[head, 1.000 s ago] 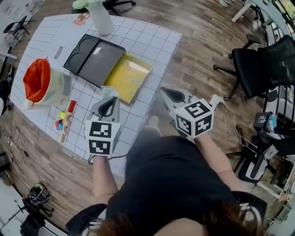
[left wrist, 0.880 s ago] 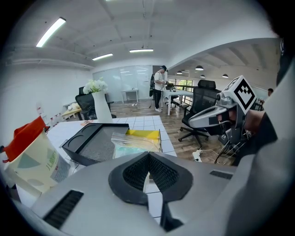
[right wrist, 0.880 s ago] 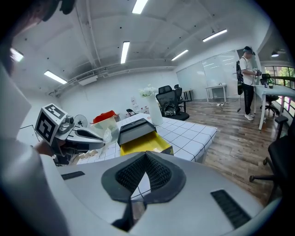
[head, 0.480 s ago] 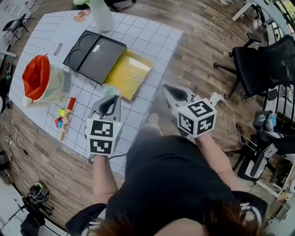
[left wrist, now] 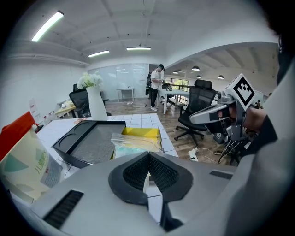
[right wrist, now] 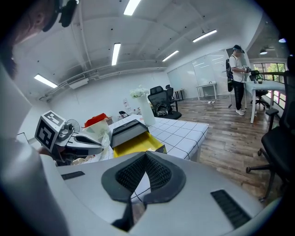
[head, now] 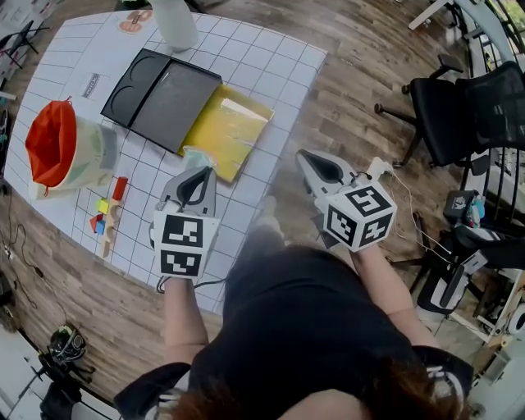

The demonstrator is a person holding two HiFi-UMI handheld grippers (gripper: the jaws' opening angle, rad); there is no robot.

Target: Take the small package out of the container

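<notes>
Right hand-held gripper (head: pixel 303 157) drifted rightward, farther off table (head: pixel 279 57).

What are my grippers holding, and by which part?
The right gripper holds nothing. The left gripper is shut at the plastic bag's near edge; whether it pinches it cannot be told.

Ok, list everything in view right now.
Table: one, white gridded, centre.
Yellow container: one, open, table's near side.
Black tray: one, against the container's left.
Small package: one, clear, at the container's near end.
Bag: one, orange-mouthed, table's left.
Blocks: several, multicoloured, near-left edge.
Vase: one, white, far edge.
Office chair: one, black, floor at right.
Left gripper: shut, empty, behind the package.
Right gripper: shut, empty, beyond the table's right edge.
</notes>
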